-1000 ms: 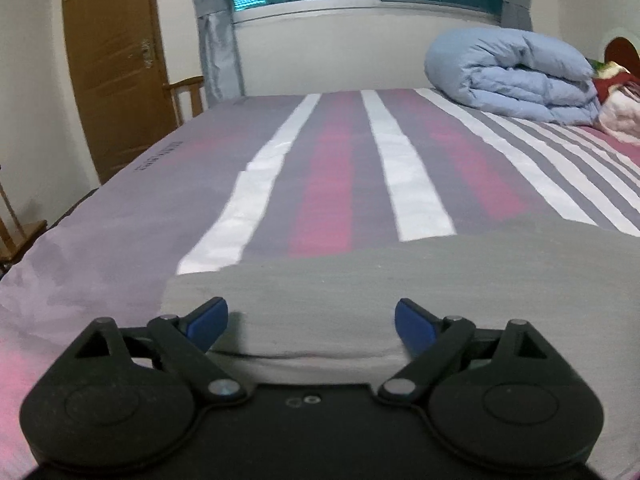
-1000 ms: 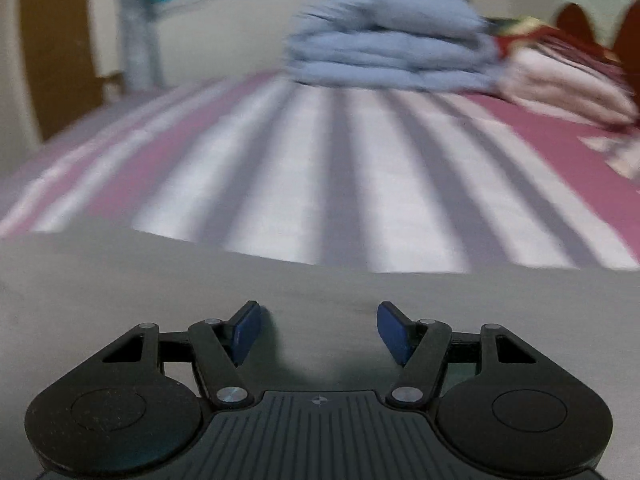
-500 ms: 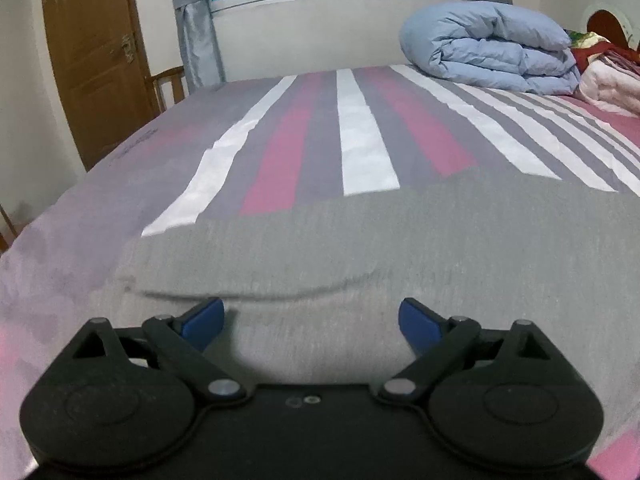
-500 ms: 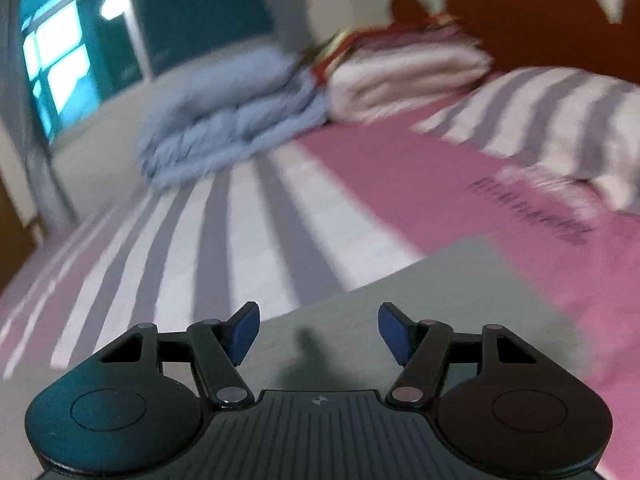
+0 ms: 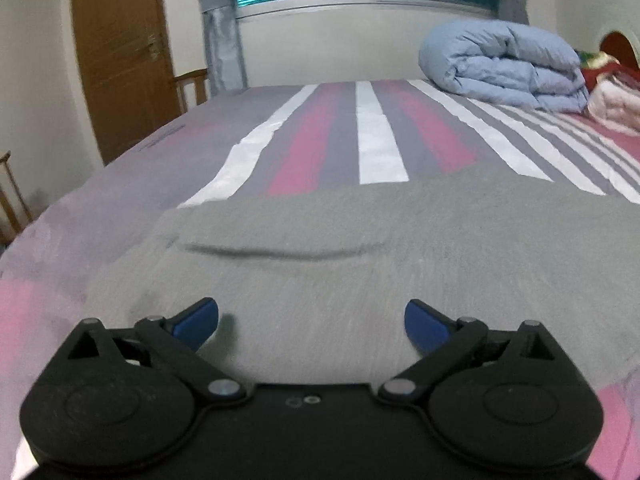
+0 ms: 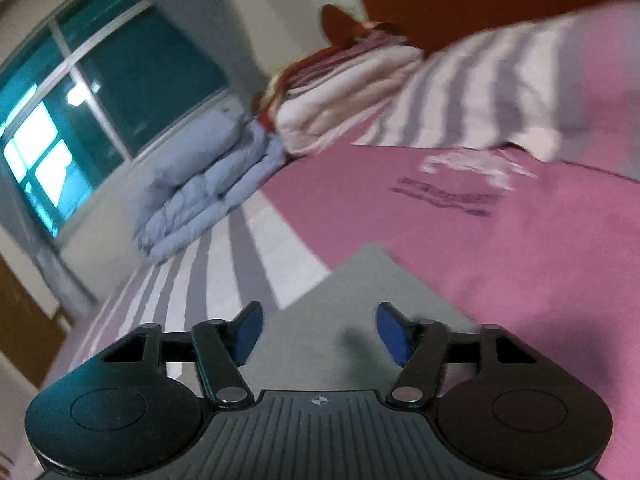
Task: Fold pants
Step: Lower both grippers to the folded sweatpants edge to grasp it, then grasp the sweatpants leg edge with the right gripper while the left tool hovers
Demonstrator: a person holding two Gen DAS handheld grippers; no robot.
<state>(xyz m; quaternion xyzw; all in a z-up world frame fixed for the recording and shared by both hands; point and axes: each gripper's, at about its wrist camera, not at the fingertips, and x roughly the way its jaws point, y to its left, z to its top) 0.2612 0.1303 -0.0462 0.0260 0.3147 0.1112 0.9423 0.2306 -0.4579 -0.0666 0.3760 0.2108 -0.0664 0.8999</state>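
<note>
Grey soft-knit pants (image 5: 360,248) lay spread flat on the striped pink, grey and white bed (image 5: 340,140), both grippers empty above them.

The left gripper (image 5: 311,320) stood wide apart over the pants near the bed's near edge, a long crease just ahead. The right gripper (image 6: 319,330), also wide and gripping nothing, hung over a pants corner (image 6: 360,292); a folded pale-blue quilt (image 5: 504,66) sat at the far edge.

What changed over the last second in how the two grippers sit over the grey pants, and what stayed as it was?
The right gripper swung right and tilted, from the striped middle of the bed to a corner of the grey pants. The left gripper rose slightly, showing more fabric and a crease. Both stayed open, gripping nothing; the pants stayed flat on the bed.
</note>
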